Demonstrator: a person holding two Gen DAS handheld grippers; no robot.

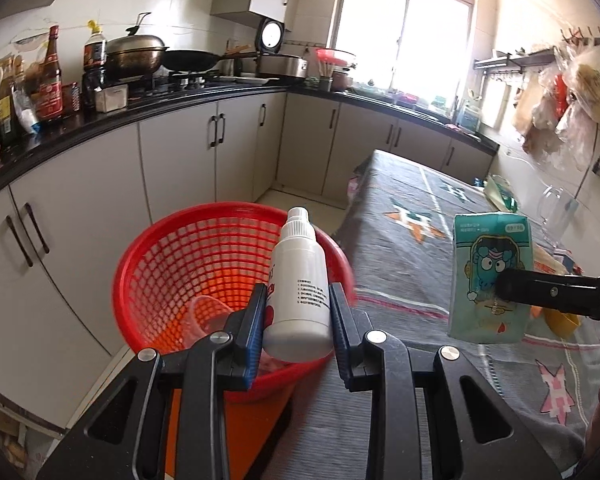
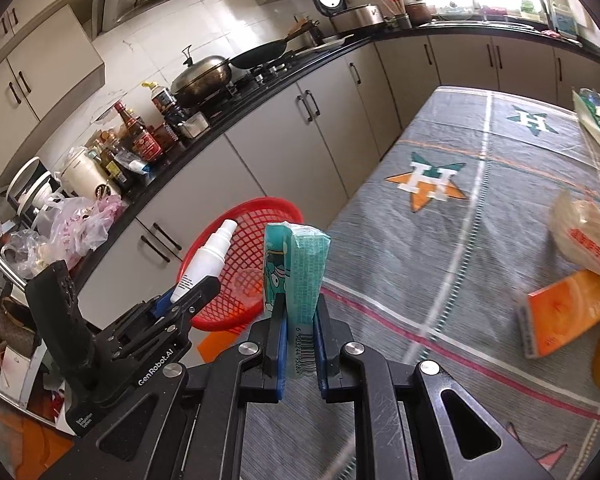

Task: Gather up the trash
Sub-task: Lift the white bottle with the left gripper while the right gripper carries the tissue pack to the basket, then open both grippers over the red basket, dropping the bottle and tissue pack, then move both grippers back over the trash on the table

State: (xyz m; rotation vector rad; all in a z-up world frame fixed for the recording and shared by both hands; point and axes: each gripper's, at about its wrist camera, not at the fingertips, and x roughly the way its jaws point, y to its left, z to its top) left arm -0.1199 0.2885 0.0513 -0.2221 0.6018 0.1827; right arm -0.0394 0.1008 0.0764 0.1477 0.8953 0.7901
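A kitchen with grey cabinets and a black counter [image 2: 260, 80] surrounds a table [image 2: 440, 240] covered with a grey cloth that has star patterns. A red mesh basket [image 1: 204, 264] stands just beside the near left edge of the table, and a clear plastic cup [image 1: 204, 320] lies inside it. The left gripper [image 1: 298, 320] is clamped on a white spray bottle [image 1: 300, 280], which it holds upright above the basket, nozzle up. The right gripper [image 2: 300, 340] is closed tightly on a teal tissue pack [image 2: 300, 272], held above the near left part of the table, close to the basket. At the right edge of the table lie an orange box [image 2: 564, 312] and a bag with red print [image 2: 584, 236].
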